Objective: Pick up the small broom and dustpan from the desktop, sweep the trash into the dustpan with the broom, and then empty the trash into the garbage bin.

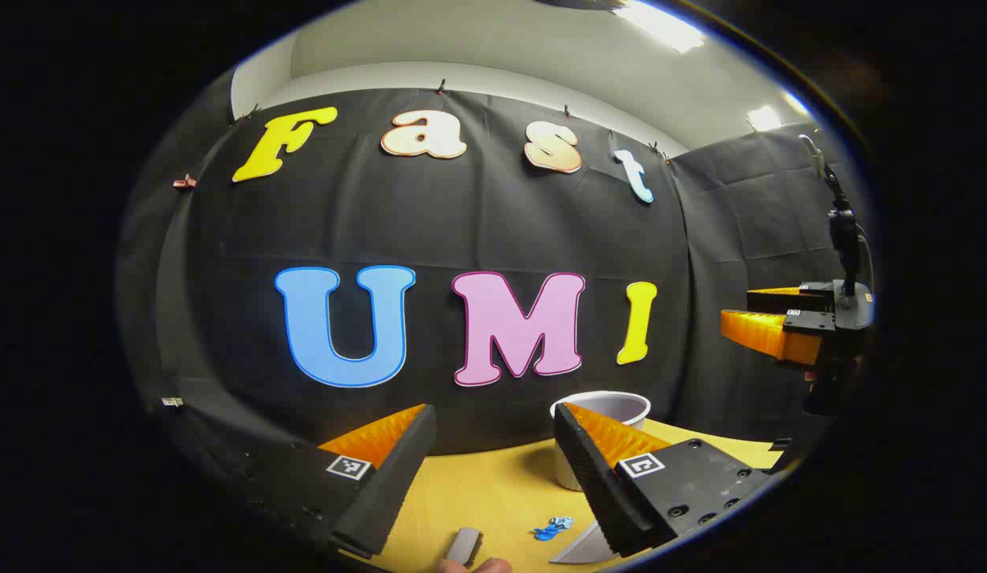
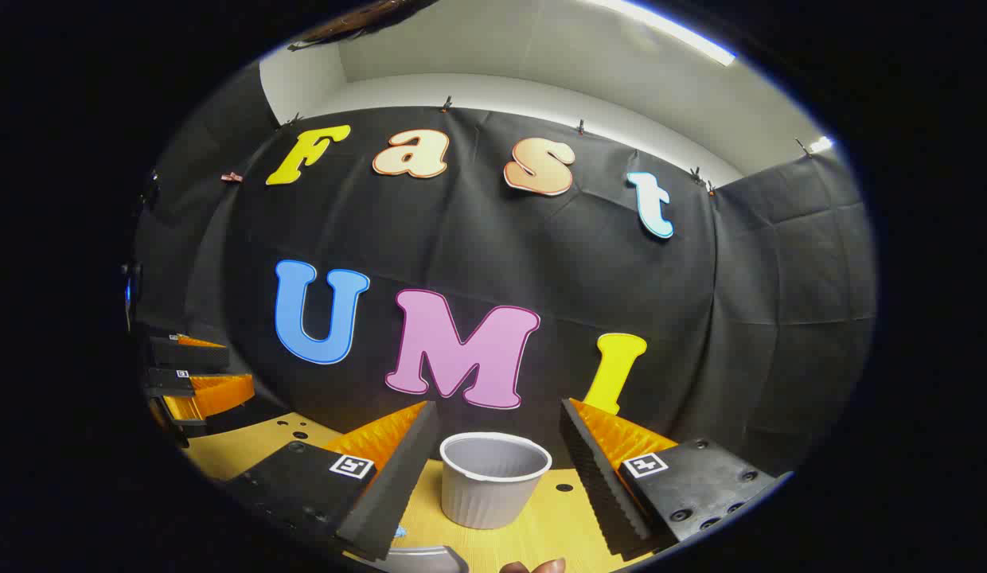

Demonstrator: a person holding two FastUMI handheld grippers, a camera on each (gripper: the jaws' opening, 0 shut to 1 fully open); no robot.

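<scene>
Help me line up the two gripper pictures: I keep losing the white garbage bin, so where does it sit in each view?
Left gripper view: the garbage bin stands right of centre, low, partly behind this gripper's right finger.
Right gripper view: the bin stands at bottom centre on the desktop, framed between this gripper's two fingers.
Shared landmark: the black cloth wall rising behind the bin in both views.

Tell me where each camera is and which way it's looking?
Left gripper view: rides on the left gripper, facing the booth wall across the yellow desktop; its two fingers show spread apart, with the right gripper at the right edge.
Right gripper view: rides on the right gripper, facing the same wall; its spread fingers frame the garbage bin, left gripper at left.
Shared: bin, desktop, blue trash.
</scene>
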